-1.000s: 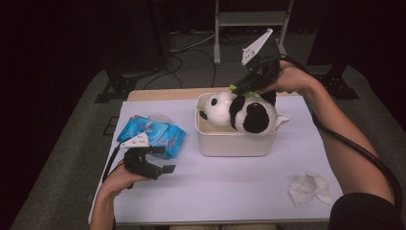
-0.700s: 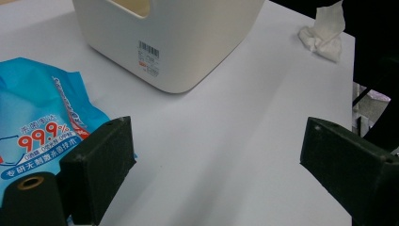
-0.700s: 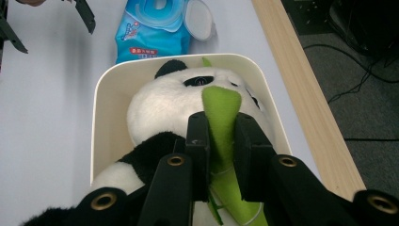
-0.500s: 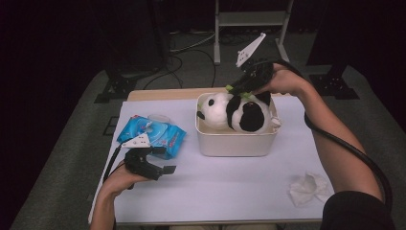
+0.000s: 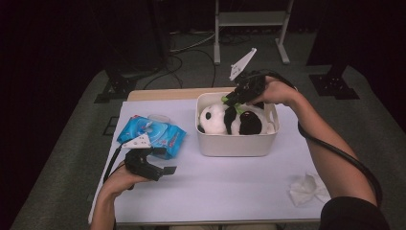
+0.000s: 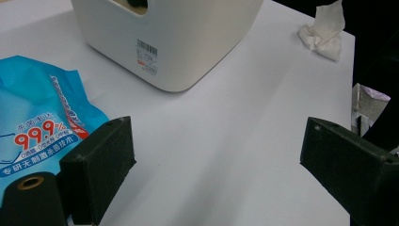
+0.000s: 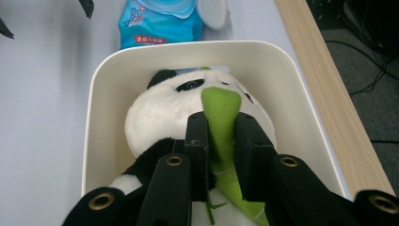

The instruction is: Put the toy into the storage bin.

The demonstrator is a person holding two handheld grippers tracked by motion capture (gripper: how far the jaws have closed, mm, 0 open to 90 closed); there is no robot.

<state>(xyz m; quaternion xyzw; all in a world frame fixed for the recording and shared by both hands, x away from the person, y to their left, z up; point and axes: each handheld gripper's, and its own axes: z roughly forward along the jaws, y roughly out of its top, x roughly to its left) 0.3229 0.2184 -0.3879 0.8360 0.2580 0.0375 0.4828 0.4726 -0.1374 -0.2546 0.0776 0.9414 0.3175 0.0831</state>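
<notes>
A black-and-white plush panda [image 5: 225, 120] lies in a cream bin [image 5: 237, 143] at the middle back of the table. My right gripper [image 5: 231, 98] reaches down over the bin's far rim. In the right gripper view its jaws [image 7: 221, 125] are shut on the green bamboo piece [image 7: 220, 106] on the panda's [image 7: 155, 113] front, inside the bin [image 7: 99, 94]. My left gripper [image 5: 165, 167] rests low at the left front of the table. It is open [image 6: 216, 155] with nothing between its pads, beside a blue wet-wipe pack [image 6: 37, 117].
The blue wet-wipe pack [image 5: 153, 132] lies left of the bin. A crumpled white tissue [image 5: 309, 187] sits at the front right. White table surface stretches between the bin [image 6: 188, 42] and the front edge; a wooden strip [image 7: 324, 94] runs along the back.
My right gripper has come down with the panda, which now lies lower inside the bin. The left gripper has stayed where it was.
</notes>
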